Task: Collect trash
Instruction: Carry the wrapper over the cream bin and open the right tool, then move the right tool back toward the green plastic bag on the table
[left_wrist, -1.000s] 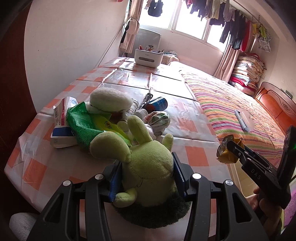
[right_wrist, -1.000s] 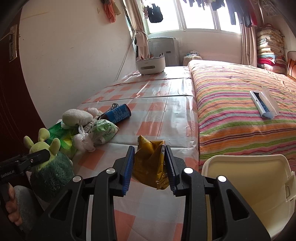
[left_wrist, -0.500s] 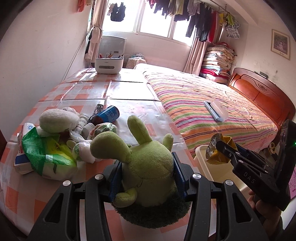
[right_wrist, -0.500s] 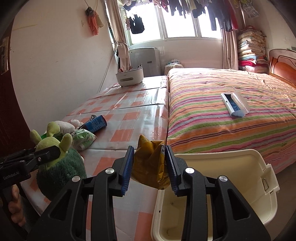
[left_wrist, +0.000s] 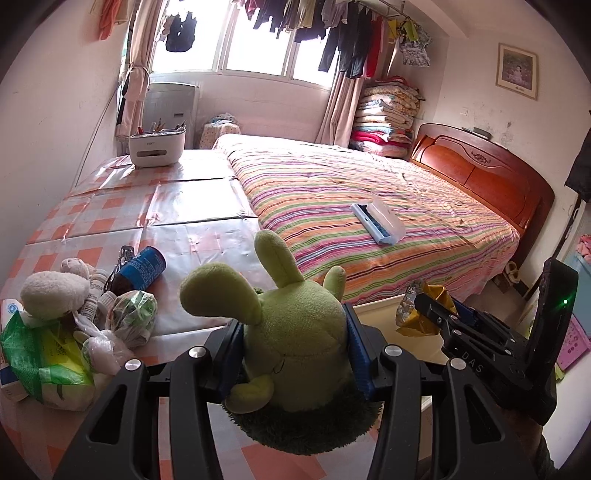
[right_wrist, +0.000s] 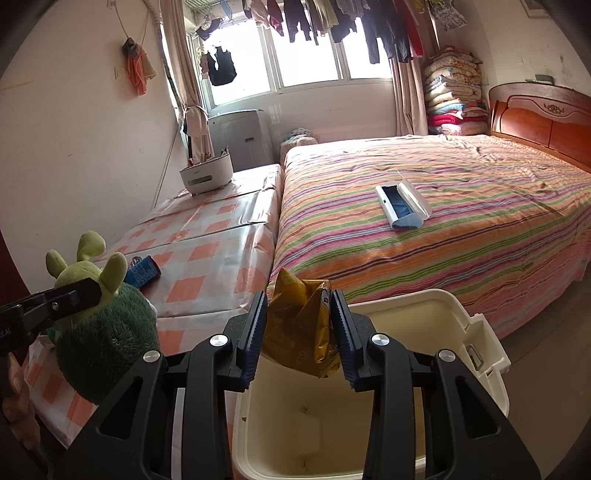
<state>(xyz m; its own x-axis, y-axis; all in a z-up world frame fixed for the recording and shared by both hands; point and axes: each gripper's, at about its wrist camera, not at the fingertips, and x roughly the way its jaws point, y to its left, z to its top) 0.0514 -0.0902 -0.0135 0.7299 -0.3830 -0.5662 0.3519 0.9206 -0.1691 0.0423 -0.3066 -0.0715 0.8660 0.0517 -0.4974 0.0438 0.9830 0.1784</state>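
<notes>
My right gripper (right_wrist: 298, 328) is shut on a crumpled gold wrapper (right_wrist: 299, 332) and holds it over the open cream bin (right_wrist: 476, 354) beside the bed. The wrapper (left_wrist: 410, 310) and right gripper (left_wrist: 428, 306) also show in the left wrist view. My left gripper (left_wrist: 295, 343) is shut on a green plush toy (left_wrist: 295, 332), held above the table's near edge. A pile of trash lies on the checked table: a green bag (left_wrist: 44, 354), a blue can (left_wrist: 146, 266), a knotted plastic bag (left_wrist: 133, 317) and a white plush (left_wrist: 51, 290).
A striped bed (right_wrist: 424, 229) with a white and blue case (right_wrist: 400, 206) lies right of the table. A white organiser box (left_wrist: 157, 146) stands at the table's far end. A wooden headboard (left_wrist: 480, 177) is at the far right.
Both grippers swung right, away from the trash pile. The right gripper carried the gold wrapper from over the table edge to over the open bin. The left still holds the plush.
</notes>
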